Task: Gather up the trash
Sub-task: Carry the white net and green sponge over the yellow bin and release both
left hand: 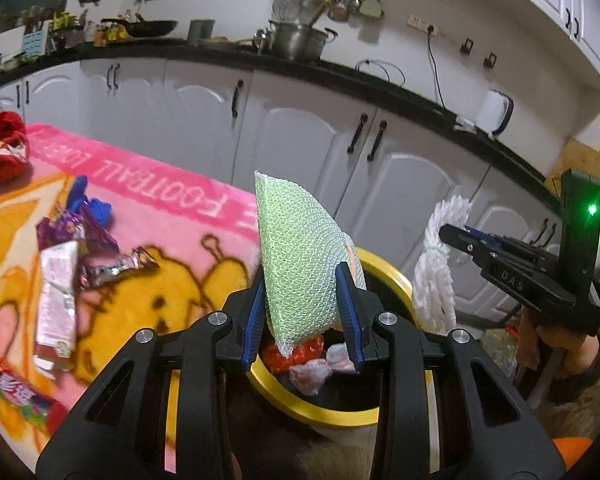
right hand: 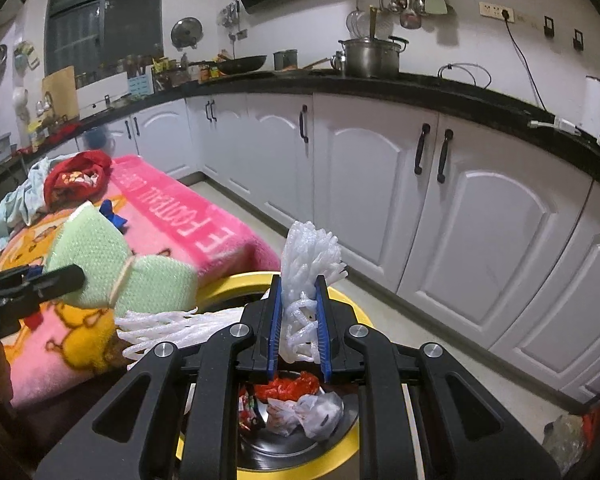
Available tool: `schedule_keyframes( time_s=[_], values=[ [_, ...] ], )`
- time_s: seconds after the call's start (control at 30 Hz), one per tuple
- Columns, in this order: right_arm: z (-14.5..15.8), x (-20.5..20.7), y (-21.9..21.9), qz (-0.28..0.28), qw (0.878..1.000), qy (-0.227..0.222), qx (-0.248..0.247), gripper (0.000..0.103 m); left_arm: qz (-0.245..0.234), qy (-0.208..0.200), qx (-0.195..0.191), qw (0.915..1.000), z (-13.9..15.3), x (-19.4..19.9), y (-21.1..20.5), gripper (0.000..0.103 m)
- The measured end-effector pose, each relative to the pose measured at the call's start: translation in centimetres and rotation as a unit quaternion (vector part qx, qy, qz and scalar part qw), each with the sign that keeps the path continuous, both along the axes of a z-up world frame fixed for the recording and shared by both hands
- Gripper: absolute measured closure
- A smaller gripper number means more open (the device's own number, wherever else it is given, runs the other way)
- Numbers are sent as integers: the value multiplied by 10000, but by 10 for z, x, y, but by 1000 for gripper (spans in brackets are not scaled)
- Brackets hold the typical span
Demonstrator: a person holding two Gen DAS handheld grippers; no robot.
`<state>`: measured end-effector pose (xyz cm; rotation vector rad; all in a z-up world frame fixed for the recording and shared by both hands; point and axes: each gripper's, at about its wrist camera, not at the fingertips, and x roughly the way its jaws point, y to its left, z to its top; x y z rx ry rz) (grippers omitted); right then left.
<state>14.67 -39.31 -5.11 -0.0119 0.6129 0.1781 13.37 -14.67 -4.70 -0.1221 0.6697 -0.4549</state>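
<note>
Here the cabinets [right hand: 380, 184] fill the upper and right part of both views, white doors with black handles under a dark counter [right hand: 420, 84], on which a steel pot [right hand: 372, 56] stands near the top centre.

The pink blanket [left hand: 148, 184] covers the left side of the left wrist view. On it lie several wrappers [left hand: 60, 280], a blue object [left hand: 88, 200] and, in the upper left, a red cloth [left hand: 0, 152].

The bin [right hand: 296, 468], with a yellow rim, sits at the bottom centre of both views, just beside the edge of the blanket. Inside it I see red [right hand: 288, 386] and white [right hand: 312, 412] crumpled trash.

The left gripper [left hand: 304, 308] is at the lower centre of its own view. Its blue pads are clenched on a green foam net [left hand: 300, 256], which stands upright above the bin.

The right gripper [right hand: 298, 332] is at the lower centre of its view. Its pads are clenched on a white foam net [right hand: 308, 256], also above the bin; one end rises between the fingers, another part spreads to the left. In the left wrist view this gripper appears at the right edge, with the white net hanging from it.
</note>
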Motion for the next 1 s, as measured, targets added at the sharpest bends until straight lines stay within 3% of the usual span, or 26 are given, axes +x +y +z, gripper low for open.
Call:
schedule_keyframes(
  time_s=[0.53,0.7,0.87,0.93,1.0],
  values=[
    [-29,13,6,145,9989,440,-75,81,-155,519,-60,9985,-35,14,-13,73],
    [-35,15,8,171,9984,529,-66,74,-23,616,-170,9980,-39,14,1,55],
    [-37,16,8,132,9982,586,-13,67,200,534,-141,9983,-35,8,15,37],
    [-37,16,8,129,9981,597,-8,58,286,495,-143,9983,-33,7,19,30],
    [-36,14,8,132,9983,575,11,58,326,446,-140,9984,-30,5,22,23]
  ],
)
